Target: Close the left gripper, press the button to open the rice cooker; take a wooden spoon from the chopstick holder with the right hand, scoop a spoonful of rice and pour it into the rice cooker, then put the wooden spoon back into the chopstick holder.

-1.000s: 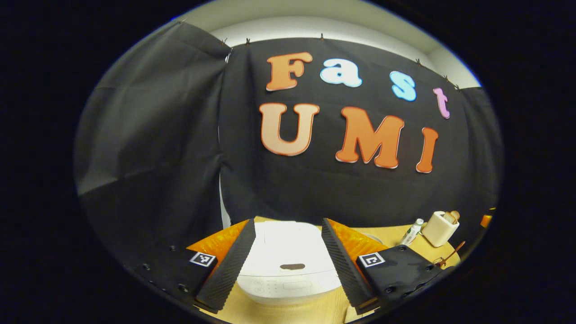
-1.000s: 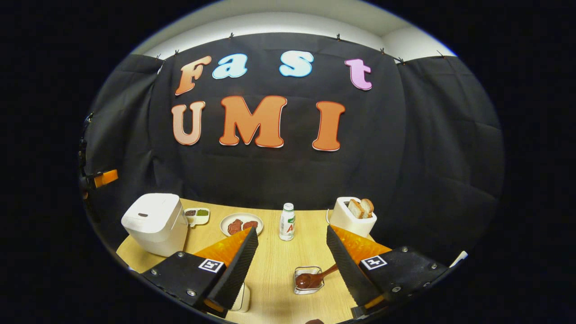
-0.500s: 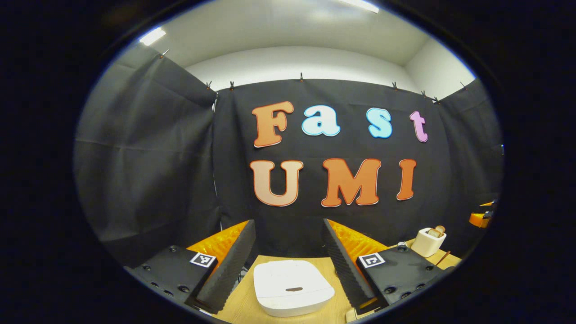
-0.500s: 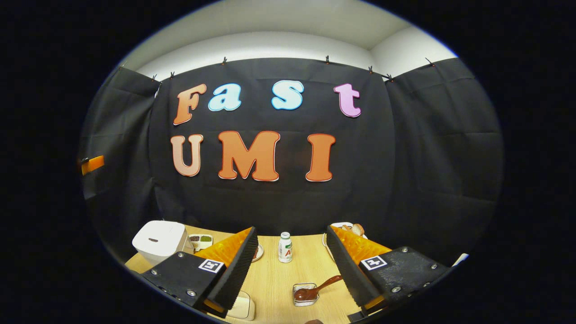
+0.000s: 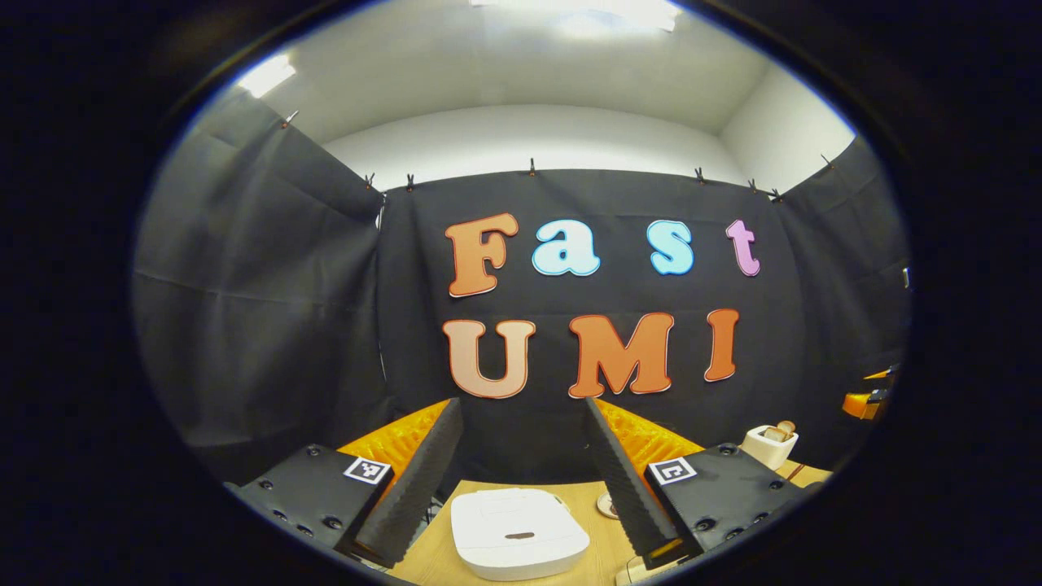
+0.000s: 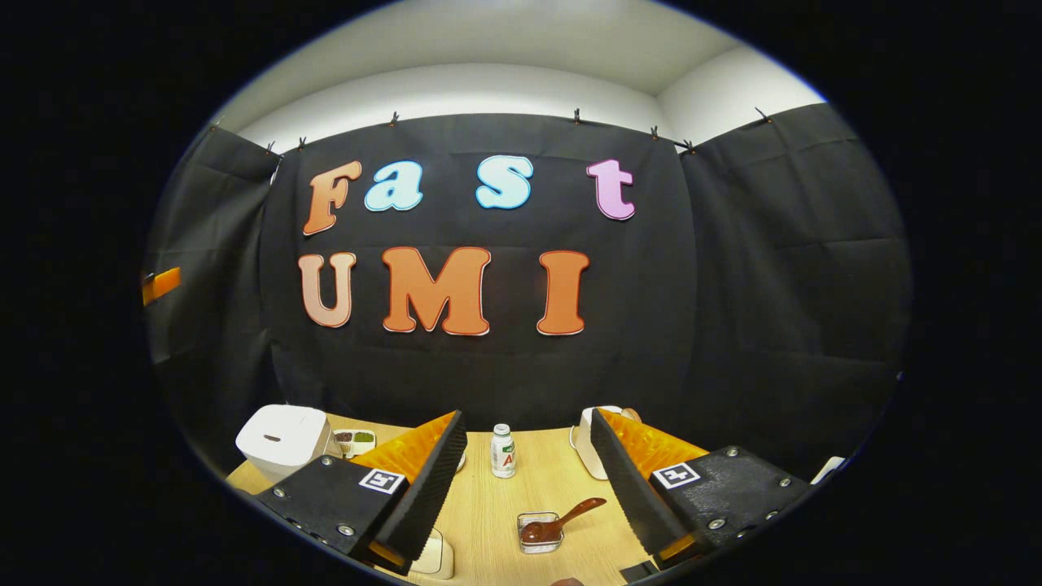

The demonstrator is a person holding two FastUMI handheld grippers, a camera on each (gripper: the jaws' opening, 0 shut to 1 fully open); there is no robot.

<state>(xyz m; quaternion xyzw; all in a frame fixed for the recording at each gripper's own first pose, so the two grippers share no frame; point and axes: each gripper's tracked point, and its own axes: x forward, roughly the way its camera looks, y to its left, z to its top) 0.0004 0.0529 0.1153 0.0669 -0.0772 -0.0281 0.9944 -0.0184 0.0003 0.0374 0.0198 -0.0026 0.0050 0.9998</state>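
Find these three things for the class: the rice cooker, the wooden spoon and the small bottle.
rice cooker (image 5: 518,523), left gripper view, on its closed white lid.
wooden spoon (image 6: 562,521), right gripper view, on its handle.
small bottle (image 6: 504,453), right gripper view, on its body.

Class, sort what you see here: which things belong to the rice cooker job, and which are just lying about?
Job: rice cooker, wooden spoon in its clear holder, left gripper, right gripper.
Lying about: bottle, toaster, divided dish.
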